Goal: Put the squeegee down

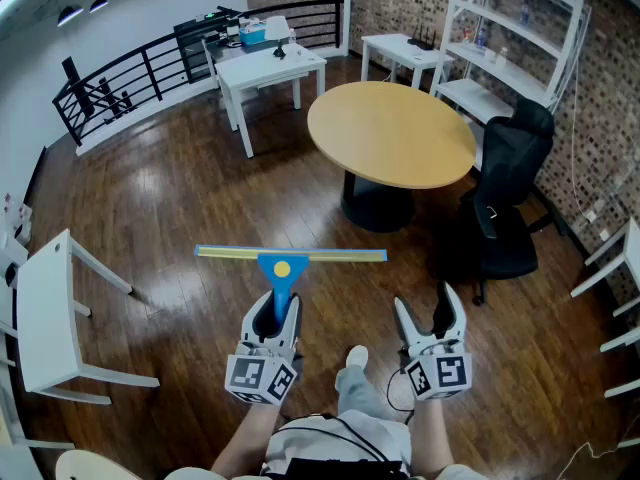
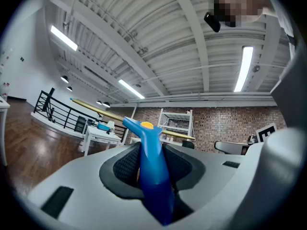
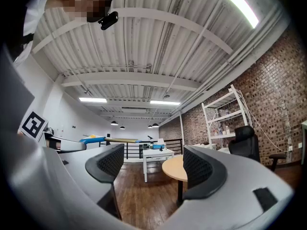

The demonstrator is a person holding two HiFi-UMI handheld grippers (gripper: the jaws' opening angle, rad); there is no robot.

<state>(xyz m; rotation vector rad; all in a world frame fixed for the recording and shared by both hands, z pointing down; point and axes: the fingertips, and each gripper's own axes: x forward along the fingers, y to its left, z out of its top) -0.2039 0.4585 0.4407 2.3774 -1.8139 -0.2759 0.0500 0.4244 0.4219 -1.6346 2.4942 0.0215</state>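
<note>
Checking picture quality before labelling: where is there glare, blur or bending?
Head view: sharp, floor shows glare patches, railing bends. Left gripper view: dark round corners, squeegee handle up close looks slightly soft, ceiling lamp blown out. Right gripper view: strip light blown out, dark corners.

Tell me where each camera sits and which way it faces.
Head view: on the person's head, looking steeply down at the floor; shows forearms, left gripper shut on the squeegee, right gripper open.
Left gripper view: on the left gripper, facing the brick wall; jaws clamp the squeegee's handle.
Right gripper view: on the right gripper, facing the round table; jaws apart, empty.
Shared: all three show the squeegee and white table.
</note>
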